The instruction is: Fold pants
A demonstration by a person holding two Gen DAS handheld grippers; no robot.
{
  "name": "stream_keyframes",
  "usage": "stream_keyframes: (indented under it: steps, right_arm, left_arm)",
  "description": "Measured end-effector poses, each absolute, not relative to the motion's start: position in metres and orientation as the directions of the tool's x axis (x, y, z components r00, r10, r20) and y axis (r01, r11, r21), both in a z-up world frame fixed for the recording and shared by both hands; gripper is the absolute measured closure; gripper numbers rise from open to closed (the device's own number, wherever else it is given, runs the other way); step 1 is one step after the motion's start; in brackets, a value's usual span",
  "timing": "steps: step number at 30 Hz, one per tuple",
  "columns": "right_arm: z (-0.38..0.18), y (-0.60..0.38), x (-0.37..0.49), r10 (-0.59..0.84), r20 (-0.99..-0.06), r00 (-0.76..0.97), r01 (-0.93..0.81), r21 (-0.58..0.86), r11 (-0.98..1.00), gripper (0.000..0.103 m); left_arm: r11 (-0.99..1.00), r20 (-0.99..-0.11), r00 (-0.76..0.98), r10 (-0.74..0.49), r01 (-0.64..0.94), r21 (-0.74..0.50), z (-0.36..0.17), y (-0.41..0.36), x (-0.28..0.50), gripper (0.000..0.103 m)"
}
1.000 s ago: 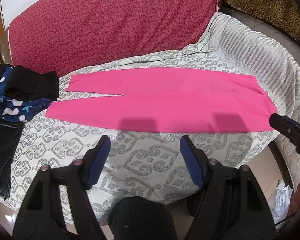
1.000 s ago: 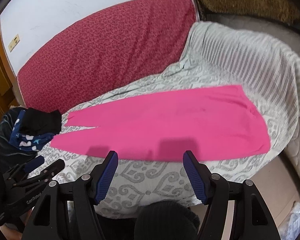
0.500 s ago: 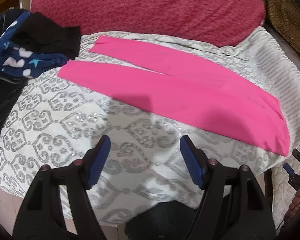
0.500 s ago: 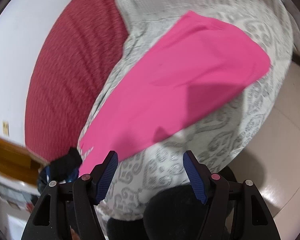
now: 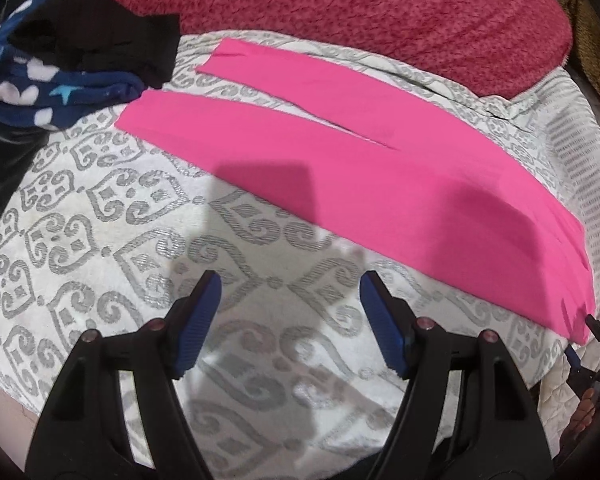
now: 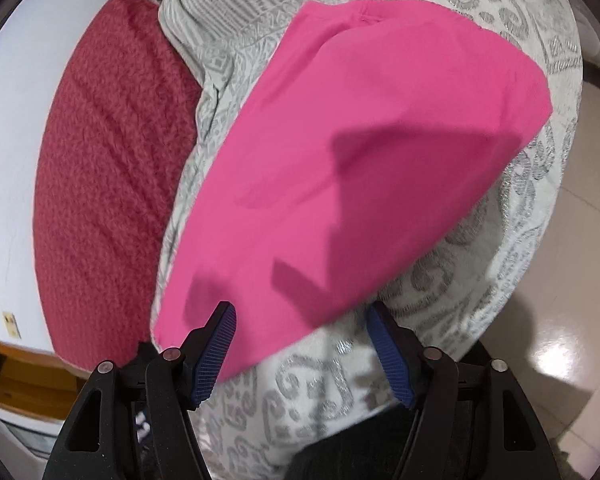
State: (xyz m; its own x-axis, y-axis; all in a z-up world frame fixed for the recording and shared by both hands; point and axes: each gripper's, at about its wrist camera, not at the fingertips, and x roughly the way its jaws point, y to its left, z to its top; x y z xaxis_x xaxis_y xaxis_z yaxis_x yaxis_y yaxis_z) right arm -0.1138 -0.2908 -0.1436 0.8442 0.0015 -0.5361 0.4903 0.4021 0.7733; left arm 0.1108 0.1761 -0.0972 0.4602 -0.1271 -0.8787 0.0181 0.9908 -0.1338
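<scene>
Bright pink pants (image 5: 340, 152) lie flat on a white bedcover with grey scroll pattern (image 5: 140, 220), legs toward the upper left, waist at the right edge. My left gripper (image 5: 290, 292) is open above the bare cover, just short of the near leg. In the right wrist view the pants (image 6: 360, 160) fill the middle. My right gripper (image 6: 300, 320) hovers open over the pants' near edge, nothing pressed between its blue pads. Its tip (image 5: 592, 322) also shows at the waist corner in the left wrist view.
A pile of dark clothes, black and navy with white prints (image 5: 60, 52), sits at the leg ends. A red patterned cushion (image 5: 360, 12) runs along the back. The cover's edge drops to a shiny tiled floor (image 6: 572, 300) on the right.
Both grippers came down closer to the bed. The left one swung toward the legs' side; the right one rolled and moved over the waist end. The pants lie unmoved.
</scene>
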Motion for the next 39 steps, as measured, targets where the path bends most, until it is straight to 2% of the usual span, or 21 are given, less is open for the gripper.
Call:
stream_keyframes:
  steps: [3,9,12,17,18,20,21,22,23,24,25,26,27,39]
  right_arm:
    - [-0.136,-0.291,-0.113,-0.051,-0.535,0.843,0.502,0.750,0.430,0.032]
    - [-0.130,-0.292,-0.103,-0.108,-0.526,0.844,0.511,0.725,0.463,0.032]
    - [-0.129,-0.290,-0.100,-0.125,-0.532,0.837,0.520,0.704,0.484,0.032]
    - [-0.128,-0.287,-0.098,-0.139,-0.533,0.835,0.525,0.696,0.490,0.032]
    - [-0.128,-0.287,-0.098,-0.138,-0.531,0.836,0.524,0.700,0.486,0.033]
    - [-0.127,-0.290,-0.099,-0.141,-0.526,0.839,0.523,0.705,0.480,0.034]
    - [-0.127,-0.293,-0.100,-0.145,-0.521,0.841,0.520,0.708,0.478,0.036]
    - [-0.127,-0.296,-0.101,-0.155,-0.518,0.841,0.524,0.708,0.473,0.038]
    - [-0.127,-0.300,-0.104,-0.164,-0.515,0.841,0.526,0.709,0.470,0.043]
    - [-0.128,-0.304,-0.105,-0.174,-0.517,0.838,0.533,0.707,0.464,0.052]
    - [-0.128,-0.307,-0.105,-0.179,-0.525,0.832,0.543,0.706,0.454,0.060]
    - [-0.128,-0.309,-0.106,-0.185,-0.530,0.827,0.551,0.701,0.453,0.082]
    - [-0.129,-0.310,-0.107,-0.181,-0.532,0.827,0.550,0.699,0.458,0.095]
    - [-0.111,-0.305,-0.125,-0.179,-0.490,0.853,0.509,0.709,0.489,0.097]
  left_arm:
    - [0.986,-0.882,0.448,-0.145,-0.008,-0.166,-0.106,0.184,0.119,0.031]
    - [0.937,-0.880,0.389,-0.273,-0.100,-0.335,-0.133,0.205,0.146,0.031]
    - [0.879,-0.850,0.382,-0.363,-0.161,-0.448,-0.144,0.212,0.164,0.031]
    - [0.835,-0.830,0.401,-0.388,-0.228,-0.500,-0.151,0.212,0.195,0.031]
    - [0.831,-0.831,0.404,-0.384,-0.242,-0.501,-0.152,0.212,0.199,0.033]
    - [0.822,-0.833,0.408,-0.373,-0.271,-0.501,-0.153,0.214,0.207,0.045]
    - [0.819,-0.833,0.407,-0.374,-0.277,-0.503,-0.154,0.215,0.211,0.059]
    - [0.814,-0.836,0.399,-0.377,-0.288,-0.505,-0.158,0.216,0.216,0.075]
    - [0.810,-0.837,0.397,-0.377,-0.298,-0.506,-0.161,0.217,0.219,0.081]
    - [0.805,-0.839,0.393,-0.376,-0.309,-0.506,-0.164,0.219,0.221,0.092]
    - [0.798,-0.837,0.393,-0.381,-0.318,-0.512,-0.167,0.222,0.221,0.095]
    - [0.793,-0.832,0.397,-0.387,-0.318,-0.520,-0.167,0.224,0.220,0.095]
    - [0.790,-0.828,0.404,-0.389,-0.316,-0.526,-0.165,0.226,0.217,0.098]
    - [0.823,-0.803,0.479,-0.354,-0.249,-0.511,-0.123,0.226,0.203,0.098]
